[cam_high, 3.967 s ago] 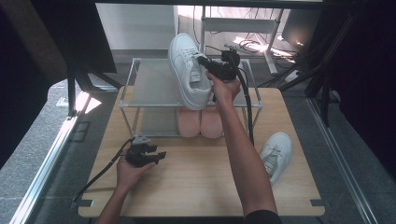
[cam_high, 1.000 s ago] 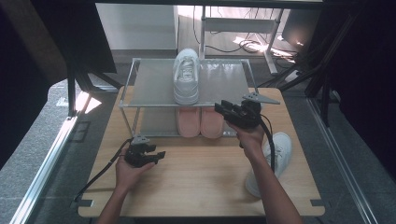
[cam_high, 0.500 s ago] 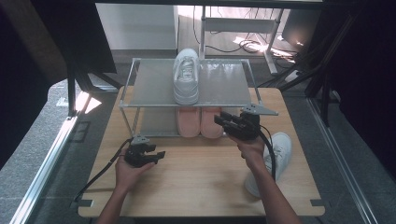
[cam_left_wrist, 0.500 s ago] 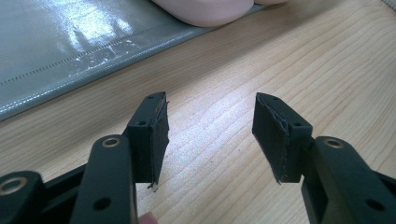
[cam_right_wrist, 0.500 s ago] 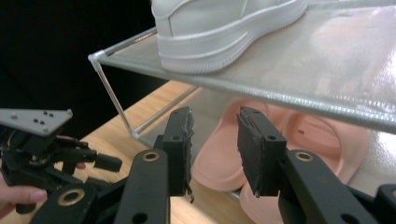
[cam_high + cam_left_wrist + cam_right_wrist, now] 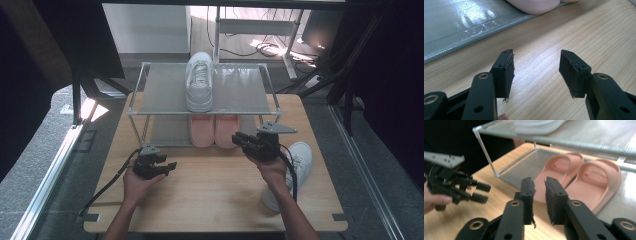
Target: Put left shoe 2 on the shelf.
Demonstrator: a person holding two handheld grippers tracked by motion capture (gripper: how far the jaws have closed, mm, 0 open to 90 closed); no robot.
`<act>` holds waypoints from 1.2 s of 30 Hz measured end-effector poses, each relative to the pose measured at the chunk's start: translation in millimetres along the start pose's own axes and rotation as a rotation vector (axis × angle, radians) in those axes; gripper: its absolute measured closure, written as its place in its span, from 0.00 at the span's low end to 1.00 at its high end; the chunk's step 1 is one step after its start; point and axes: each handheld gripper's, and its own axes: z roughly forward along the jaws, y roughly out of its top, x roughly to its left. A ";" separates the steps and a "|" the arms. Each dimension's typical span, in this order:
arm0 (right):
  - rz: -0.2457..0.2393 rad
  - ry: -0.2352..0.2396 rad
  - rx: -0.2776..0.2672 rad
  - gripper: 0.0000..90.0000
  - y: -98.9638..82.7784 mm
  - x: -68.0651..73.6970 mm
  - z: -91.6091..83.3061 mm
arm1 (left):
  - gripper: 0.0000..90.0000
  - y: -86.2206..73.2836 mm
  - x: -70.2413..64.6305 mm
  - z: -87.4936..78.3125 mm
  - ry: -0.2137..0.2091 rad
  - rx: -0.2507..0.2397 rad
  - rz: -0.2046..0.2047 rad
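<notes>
White shoe [image 6: 199,82] on rack [image 6: 240,90], right gripper [image 6: 539,188] fingers narrowly apart

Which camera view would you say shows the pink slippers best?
The right gripper view: the pink slippers lie large and whole on the rack's lower shelf. The high view shows their front halves under the top shelf; the left gripper view catches one toe.
</notes>
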 end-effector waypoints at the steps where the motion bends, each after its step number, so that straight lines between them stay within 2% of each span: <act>1: -0.003 0.001 0.010 0.88 -2.5 1.2 -0.9 | 0.52 0.1 0.0 -0.1 0.000 0.000 0.000; 8: -0.020 0.013 0.051 0.97 -18.6 8.0 -6.2 | 0.52 0.1 -0.8 0.1 0.000 -0.001 0.001; 15: -0.041 0.013 0.070 0.97 -27.2 9.6 -11.4 | 0.52 0.0 -0.8 1.2 0.000 0.001 0.005; 36: -0.062 0.005 0.108 0.98 -45.0 14.9 -25.5 | 0.52 -0.4 -1.6 2.5 0.001 0.008 0.005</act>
